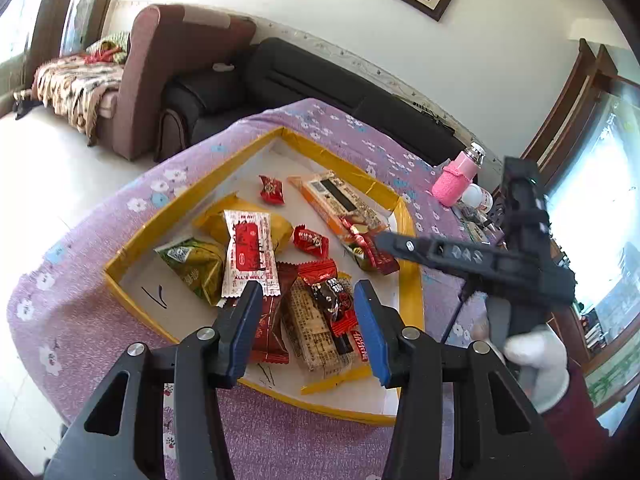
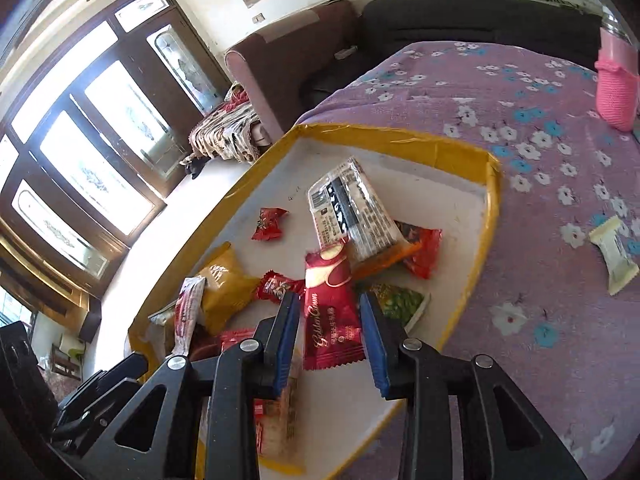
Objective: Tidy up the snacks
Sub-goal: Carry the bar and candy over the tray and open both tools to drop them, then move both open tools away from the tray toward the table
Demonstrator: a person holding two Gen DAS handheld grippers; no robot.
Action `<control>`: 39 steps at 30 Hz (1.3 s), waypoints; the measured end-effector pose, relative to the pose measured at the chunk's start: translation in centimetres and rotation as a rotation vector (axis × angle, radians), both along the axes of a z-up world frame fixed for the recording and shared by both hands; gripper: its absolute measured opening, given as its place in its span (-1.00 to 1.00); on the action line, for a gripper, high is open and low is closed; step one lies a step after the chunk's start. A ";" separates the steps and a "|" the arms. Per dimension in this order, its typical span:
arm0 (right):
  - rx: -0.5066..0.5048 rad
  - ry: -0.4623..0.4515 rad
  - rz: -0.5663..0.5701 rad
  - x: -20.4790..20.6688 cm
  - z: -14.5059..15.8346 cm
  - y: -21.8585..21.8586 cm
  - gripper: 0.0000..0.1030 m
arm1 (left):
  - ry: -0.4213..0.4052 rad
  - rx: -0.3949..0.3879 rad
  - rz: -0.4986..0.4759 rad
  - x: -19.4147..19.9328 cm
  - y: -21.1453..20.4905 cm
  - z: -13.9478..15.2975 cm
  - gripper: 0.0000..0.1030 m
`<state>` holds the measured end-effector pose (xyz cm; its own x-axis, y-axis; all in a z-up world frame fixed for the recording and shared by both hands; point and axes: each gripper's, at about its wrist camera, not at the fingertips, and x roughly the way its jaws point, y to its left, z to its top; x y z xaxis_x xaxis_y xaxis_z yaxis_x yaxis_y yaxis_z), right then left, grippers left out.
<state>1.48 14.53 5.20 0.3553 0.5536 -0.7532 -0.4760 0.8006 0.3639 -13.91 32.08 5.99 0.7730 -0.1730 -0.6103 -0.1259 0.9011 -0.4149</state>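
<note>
The right gripper (image 2: 329, 332) is parted, unpressed, around the dark red Golden Crown packet (image 2: 330, 312); light, crinkly, slippery, it is best pinched mid-body; the left gripper (image 1: 310, 332) is parted, empty.

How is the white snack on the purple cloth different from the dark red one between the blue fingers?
The white snack lies alone on the purple cloth, outside the yellow-edged tray; the dark red snack lies inside the tray among others. The white one looks shorter; the red one is longer with gold lettering. Both are sealed wrappers with crimped ends.

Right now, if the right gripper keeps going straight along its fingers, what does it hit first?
Most likely the dark red Golden Crown packet, lying in the yellow-rimmed tray right between the right gripper fingers. Depth is unclear.
</note>
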 end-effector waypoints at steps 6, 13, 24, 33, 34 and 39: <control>-0.010 -0.017 0.107 -4.7 0.3 -0.1 -0.20 | -0.027 0.065 0.005 -1.2 -2.3 1.9 0.13; 0.110 -0.084 -0.006 -8.2 1.9 -5.9 0.03 | -0.062 0.044 -0.019 -2.3 -5.3 3.9 0.58; 0.158 -0.196 -0.193 -12.4 2.2 -13.8 0.22 | -0.044 -0.198 -0.229 -3.1 -11.0 5.1 0.58; 0.155 -0.262 -0.299 -14.6 3.8 -20.6 0.42 | -0.036 0.264 -0.038 -4.7 -16.4 8.2 0.65; 0.157 -0.265 -0.306 -14.7 3.8 -21.2 0.43 | -0.035 0.277 -0.047 -4.7 -16.9 8.0 0.65; 0.154 -0.246 -0.317 -14.6 3.1 -22.1 0.43 | -0.010 0.425 -0.017 -4.3 -18.3 7.1 0.65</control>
